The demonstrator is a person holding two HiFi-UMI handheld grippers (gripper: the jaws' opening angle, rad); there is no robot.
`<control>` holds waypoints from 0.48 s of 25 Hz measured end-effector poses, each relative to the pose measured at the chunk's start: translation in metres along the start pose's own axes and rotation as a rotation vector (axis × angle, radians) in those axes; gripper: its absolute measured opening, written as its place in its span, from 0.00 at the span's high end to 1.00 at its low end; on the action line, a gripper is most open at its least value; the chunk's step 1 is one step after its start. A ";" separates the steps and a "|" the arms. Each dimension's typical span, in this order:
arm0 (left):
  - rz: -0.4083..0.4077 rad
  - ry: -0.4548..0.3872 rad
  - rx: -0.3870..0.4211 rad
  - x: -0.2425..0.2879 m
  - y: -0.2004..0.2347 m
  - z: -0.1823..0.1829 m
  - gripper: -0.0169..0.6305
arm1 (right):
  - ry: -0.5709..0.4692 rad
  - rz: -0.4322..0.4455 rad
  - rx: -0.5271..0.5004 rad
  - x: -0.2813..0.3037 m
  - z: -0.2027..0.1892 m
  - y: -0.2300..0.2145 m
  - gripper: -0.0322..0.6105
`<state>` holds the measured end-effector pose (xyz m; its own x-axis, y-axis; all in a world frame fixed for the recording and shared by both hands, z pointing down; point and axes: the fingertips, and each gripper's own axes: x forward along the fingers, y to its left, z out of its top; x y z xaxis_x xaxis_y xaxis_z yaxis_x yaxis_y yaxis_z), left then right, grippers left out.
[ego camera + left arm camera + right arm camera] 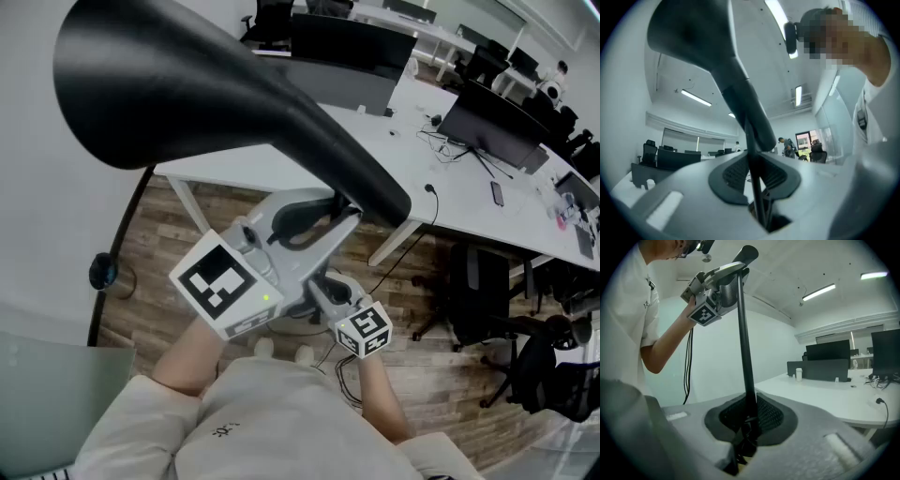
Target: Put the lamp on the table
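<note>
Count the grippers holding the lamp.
2. The left gripper clamps the pole high up, just under the shade; the right gripper clamps it lower down.

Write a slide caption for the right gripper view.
Right gripper clamps the black lamp pole low down; left gripper holds it higher up, white table alongside.

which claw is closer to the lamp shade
Left. The left claw grips the pole just under the lamp shade; the right claw grips it lower down.
</note>
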<state>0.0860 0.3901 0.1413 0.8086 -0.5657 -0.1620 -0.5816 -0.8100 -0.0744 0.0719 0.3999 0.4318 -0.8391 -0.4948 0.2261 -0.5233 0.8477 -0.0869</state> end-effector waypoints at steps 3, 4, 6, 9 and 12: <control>-0.005 0.000 -0.002 -0.002 0.002 0.001 0.89 | 0.002 -0.001 0.005 0.003 0.001 0.003 0.87; -0.007 0.000 -0.001 -0.003 0.002 0.002 0.89 | 0.001 0.000 0.007 0.004 0.002 0.005 0.88; -0.013 -0.004 0.007 -0.006 0.004 0.004 0.90 | 0.001 -0.001 0.009 0.007 0.003 0.007 0.88; -0.020 -0.012 0.004 -0.009 0.006 0.007 0.90 | -0.007 -0.004 0.012 0.012 0.007 0.007 0.87; -0.027 -0.019 0.000 -0.011 0.010 0.009 0.90 | -0.023 0.001 0.028 0.017 0.010 0.009 0.87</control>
<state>0.0701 0.3894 0.1338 0.8222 -0.5403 -0.1789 -0.5594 -0.8251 -0.0790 0.0520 0.3969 0.4249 -0.8428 -0.4981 0.2039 -0.5257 0.8429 -0.1142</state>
